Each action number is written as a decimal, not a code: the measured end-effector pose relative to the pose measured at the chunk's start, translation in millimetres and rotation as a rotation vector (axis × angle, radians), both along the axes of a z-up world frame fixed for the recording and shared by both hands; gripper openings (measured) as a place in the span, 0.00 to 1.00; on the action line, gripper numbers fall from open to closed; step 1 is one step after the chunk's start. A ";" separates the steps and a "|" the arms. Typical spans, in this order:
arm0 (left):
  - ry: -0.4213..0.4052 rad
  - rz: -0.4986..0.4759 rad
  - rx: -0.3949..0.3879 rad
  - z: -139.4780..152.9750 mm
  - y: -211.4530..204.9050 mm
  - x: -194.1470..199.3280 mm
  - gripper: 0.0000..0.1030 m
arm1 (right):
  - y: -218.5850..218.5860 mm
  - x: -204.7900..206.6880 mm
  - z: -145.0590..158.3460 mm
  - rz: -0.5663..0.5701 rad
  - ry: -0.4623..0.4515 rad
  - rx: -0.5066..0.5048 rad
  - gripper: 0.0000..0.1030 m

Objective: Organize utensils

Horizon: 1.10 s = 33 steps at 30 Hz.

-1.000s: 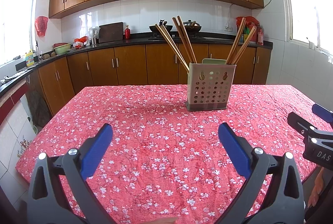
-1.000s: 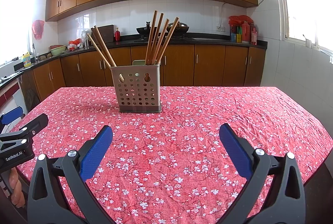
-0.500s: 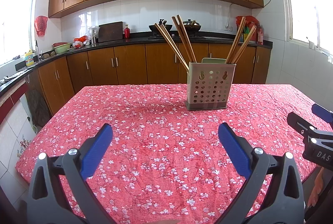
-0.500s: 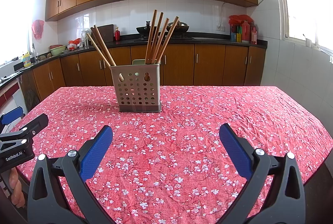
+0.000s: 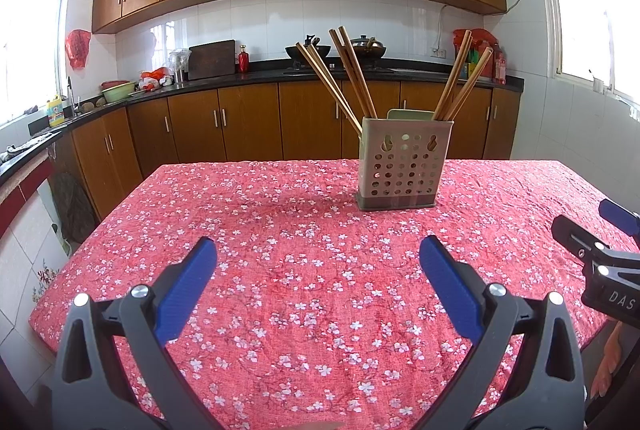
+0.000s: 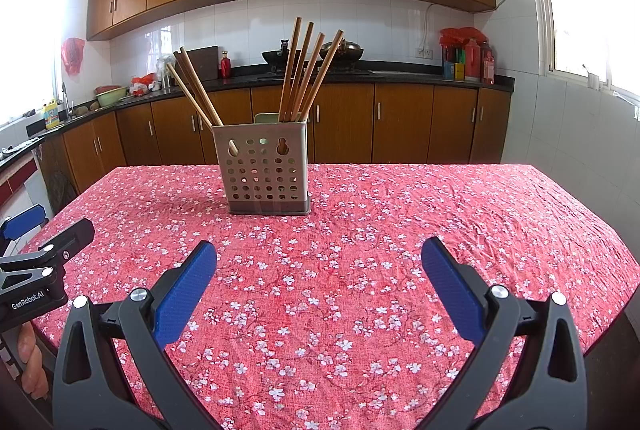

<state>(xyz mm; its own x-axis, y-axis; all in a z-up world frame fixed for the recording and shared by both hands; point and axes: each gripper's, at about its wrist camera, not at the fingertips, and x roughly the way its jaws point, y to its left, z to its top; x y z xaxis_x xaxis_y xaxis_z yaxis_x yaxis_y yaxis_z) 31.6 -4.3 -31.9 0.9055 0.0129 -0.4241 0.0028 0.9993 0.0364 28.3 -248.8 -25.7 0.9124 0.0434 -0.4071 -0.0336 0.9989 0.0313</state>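
Note:
A grey perforated utensil holder [image 5: 402,166] stands upright on the red flowered tablecloth [image 5: 280,230], also in the right wrist view [image 6: 266,168]. Several wooden chopsticks [image 5: 352,70] lean out of it in two bunches [image 6: 304,70]. My left gripper [image 5: 318,254] is open and empty, held above the near part of the table, well short of the holder. My right gripper [image 6: 318,256] is open and empty, likewise near the front edge. Each gripper shows at the edge of the other's view, the right one [image 5: 600,258] and the left one [image 6: 36,262].
The table's left edge [image 5: 80,254] and right edge [image 6: 600,226] drop to a tiled floor. Kitchen counters with wooden cabinets [image 5: 240,126] run behind the table, with a stove, pots and bottles on top.

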 end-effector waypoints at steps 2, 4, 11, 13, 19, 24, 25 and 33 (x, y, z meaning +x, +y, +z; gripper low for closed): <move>0.001 0.001 -0.001 -1.0 0.0 0.8 0.96 | -0.2 0.1 0.1 -0.001 0.000 0.000 0.98; 0.003 0.001 -0.002 -1.6 0.4 1.1 0.96 | 0.5 0.1 -0.4 -0.001 0.000 0.001 0.98; 0.006 -0.001 -0.005 -3.5 0.9 1.6 0.96 | -0.1 0.1 -0.2 -0.002 0.001 0.002 0.98; 0.007 -0.001 -0.005 -3.5 1.1 2.2 0.96 | 1.0 0.4 -0.6 -0.003 0.002 0.004 0.98; 0.008 -0.002 -0.006 -3.9 1.3 2.9 0.96 | 4.2 0.7 -2.4 -0.008 0.004 0.008 0.98; 0.003 0.004 -0.003 -4.8 1.4 2.8 0.96 | 4.7 0.3 -2.5 -0.008 0.004 0.009 0.98; 0.004 0.005 -0.003 -4.6 1.2 3.5 0.96 | 3.6 1.0 -2.1 -0.008 0.004 0.008 0.98; 0.009 0.007 -0.008 -4.1 0.7 4.5 0.96 | 4.8 0.5 -2.5 -0.008 0.004 0.008 0.98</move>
